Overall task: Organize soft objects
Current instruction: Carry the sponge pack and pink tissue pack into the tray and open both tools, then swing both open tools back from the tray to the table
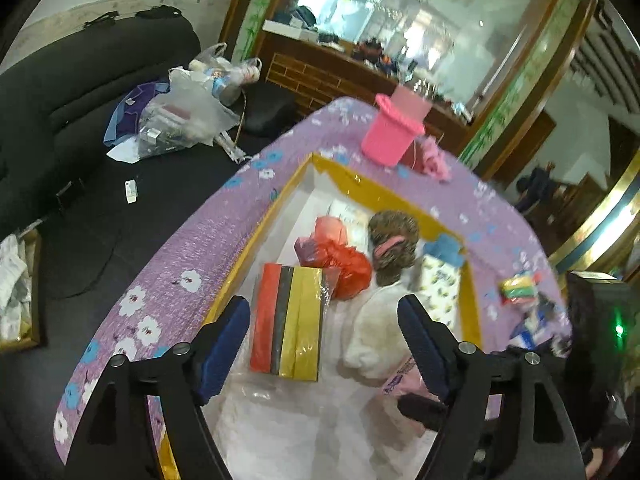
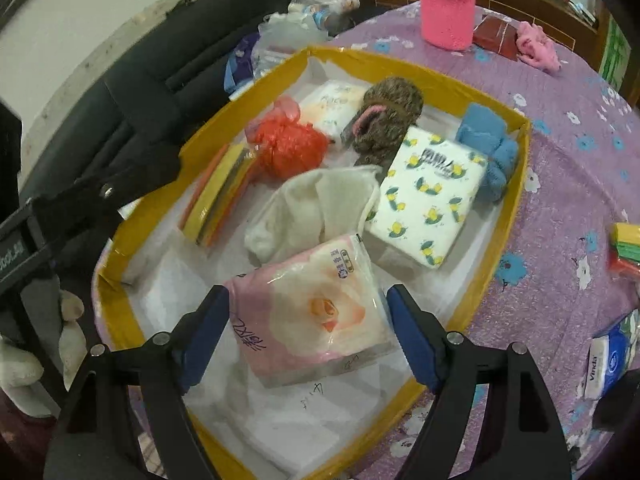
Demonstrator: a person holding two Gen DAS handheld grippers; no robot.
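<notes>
A yellow-rimmed box (image 1: pixel 256 248) (image 2: pixel 160 196) on the purple floral table holds several soft things. My left gripper (image 1: pixel 324 308) is open over the box's near end, and a wrapped pack of red, grey and yellow cloths (image 1: pixel 288 320) lies just ahead between its fingers, untouched. My right gripper (image 2: pixel 307 296) is open around a pink tissue pack (image 2: pixel 312 312) that rests on the box floor. Further in lie a white cloth (image 2: pixel 316 208), a lemon-print tissue pack (image 2: pixel 428 200), a blue towel (image 2: pixel 488 144), a red plastic bag (image 2: pixel 288 148) and a brown fuzzy slipper (image 2: pixel 384 120).
A pink knitted basket (image 2: pixel 448 12) and a pink rag (image 2: pixel 536 50) stand at the table's far side. A colourful cloth pack (image 2: pixel 626 246) and a blue Vinda tissue pack (image 2: pixel 608 356) lie to the box's right. A black sofa (image 1: pixel 80 100) with plastic bags (image 1: pixel 188 116) is on the left.
</notes>
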